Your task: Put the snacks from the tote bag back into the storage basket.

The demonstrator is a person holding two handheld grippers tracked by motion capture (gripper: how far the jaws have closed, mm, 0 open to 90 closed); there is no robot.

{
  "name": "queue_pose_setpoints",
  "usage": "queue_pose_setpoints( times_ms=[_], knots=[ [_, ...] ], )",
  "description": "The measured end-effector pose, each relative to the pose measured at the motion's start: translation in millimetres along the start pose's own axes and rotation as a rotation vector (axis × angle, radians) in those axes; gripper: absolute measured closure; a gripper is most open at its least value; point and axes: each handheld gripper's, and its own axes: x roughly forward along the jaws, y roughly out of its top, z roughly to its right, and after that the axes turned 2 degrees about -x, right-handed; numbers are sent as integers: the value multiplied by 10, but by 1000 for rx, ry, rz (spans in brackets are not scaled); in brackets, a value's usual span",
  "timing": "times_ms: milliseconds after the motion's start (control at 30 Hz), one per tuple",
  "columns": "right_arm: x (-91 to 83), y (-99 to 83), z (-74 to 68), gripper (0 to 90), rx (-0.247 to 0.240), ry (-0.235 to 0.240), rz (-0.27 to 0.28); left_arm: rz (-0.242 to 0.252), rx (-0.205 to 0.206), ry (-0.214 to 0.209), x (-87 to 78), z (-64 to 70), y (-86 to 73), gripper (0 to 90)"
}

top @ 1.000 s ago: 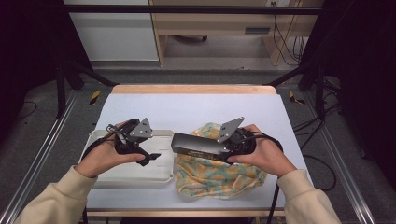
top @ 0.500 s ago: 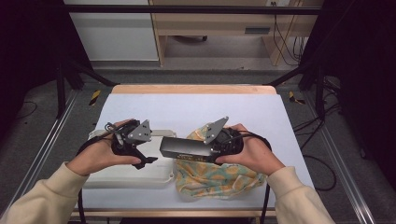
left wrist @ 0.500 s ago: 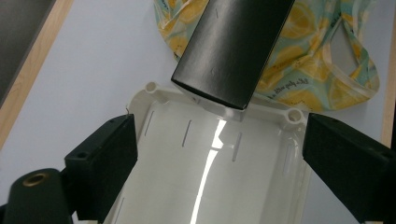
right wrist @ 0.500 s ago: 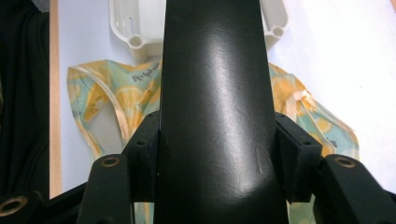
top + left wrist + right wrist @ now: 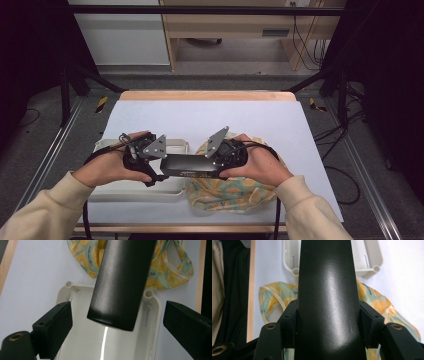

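A long black case is clamped between the jaws of my right gripper, held level above the table. Its free end hangs over a white plastic tray and reaches in between the spread jaws of my left gripper, which is open and touches nothing. A yellow-and-teal patterned cloth lies crumpled on the white table cover under my right hand.
The tray sits at the front left of the table, the cloth at the front middle. The white cover runs bare toward the far wooden edge. Metal frame rails flank the table on both sides.
My right gripper has carried the black case leftward, from above the cloth to over the tray. Its end now sits between my left gripper's jaws, which stayed open.
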Motion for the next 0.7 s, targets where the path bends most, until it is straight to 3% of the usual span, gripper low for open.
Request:
queue_pose_setpoints(
  times_ms=[267, 500, 700],
  knots=[
    [30, 97, -28, 432, -17, 17, 15, -69, 16, -34, 112, -14, 8, 122],
    [21, 146, -58, 432, -36, 30, 10, -120, 63, -70, 159, -8, 43, 192],
    [10, 163, -68, 432, -48, 32, 11, -152, 68, -85, 186, -7, 50, 252]
  ],
)
